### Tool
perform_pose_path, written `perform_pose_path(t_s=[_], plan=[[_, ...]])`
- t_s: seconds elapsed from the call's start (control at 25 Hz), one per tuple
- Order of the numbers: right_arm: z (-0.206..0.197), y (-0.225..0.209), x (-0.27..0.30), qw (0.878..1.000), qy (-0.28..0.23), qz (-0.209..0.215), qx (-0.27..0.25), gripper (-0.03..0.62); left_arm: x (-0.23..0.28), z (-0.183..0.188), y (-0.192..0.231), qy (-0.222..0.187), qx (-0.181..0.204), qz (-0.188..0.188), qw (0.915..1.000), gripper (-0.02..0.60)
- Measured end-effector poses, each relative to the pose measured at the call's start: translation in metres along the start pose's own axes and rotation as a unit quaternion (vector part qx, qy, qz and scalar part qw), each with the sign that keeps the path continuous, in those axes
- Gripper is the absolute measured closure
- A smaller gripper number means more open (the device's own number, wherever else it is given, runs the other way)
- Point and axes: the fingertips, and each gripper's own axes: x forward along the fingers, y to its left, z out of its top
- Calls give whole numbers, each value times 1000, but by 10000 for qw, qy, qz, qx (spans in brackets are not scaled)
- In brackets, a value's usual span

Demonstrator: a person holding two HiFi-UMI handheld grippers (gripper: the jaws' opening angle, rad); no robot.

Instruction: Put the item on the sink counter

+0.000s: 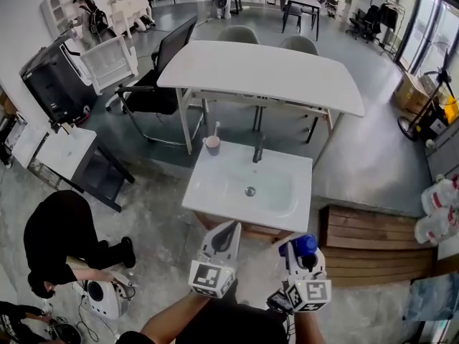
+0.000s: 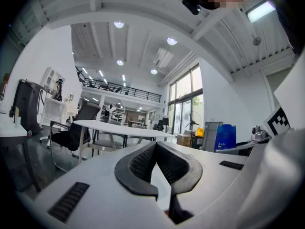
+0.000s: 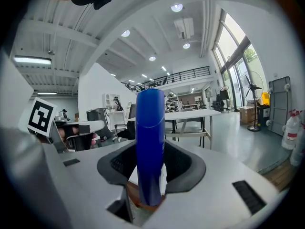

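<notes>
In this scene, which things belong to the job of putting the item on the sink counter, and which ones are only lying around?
Belongs to the job:
- blue bottle, held in the right gripper
- sink counter

Only lying around:
- cup with a toothbrush on the counter
- white table
- black chair
- left gripper, shut and empty

Blue bottle (image 3: 150, 142) base unseen inside right tool (image 3: 151, 171)

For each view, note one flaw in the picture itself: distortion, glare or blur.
Head view: the fisheye bows the white table; light is even, without hard shadows. Left gripper view: dark round corners, and the strip lamp glares at upper right. Right gripper view: the blue bottle close to the lens looms large; the windows glare.
</notes>
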Motion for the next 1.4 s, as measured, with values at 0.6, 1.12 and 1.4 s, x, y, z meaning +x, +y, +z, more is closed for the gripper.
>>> perform_pose_path(t_s=[0.6,1.12,1.4], plan=[[41,-21,134,9997,47,-252,-48,447,111,12,77,154,-160,-361,9991,566],[44,-48,201,9989,118,-445,-89,447,167,11,102,180,-300,-583,9977,566],[42,-72,240,9990,157,-391,-131,447,193,13,110,215,-211,-545,9981,566]])
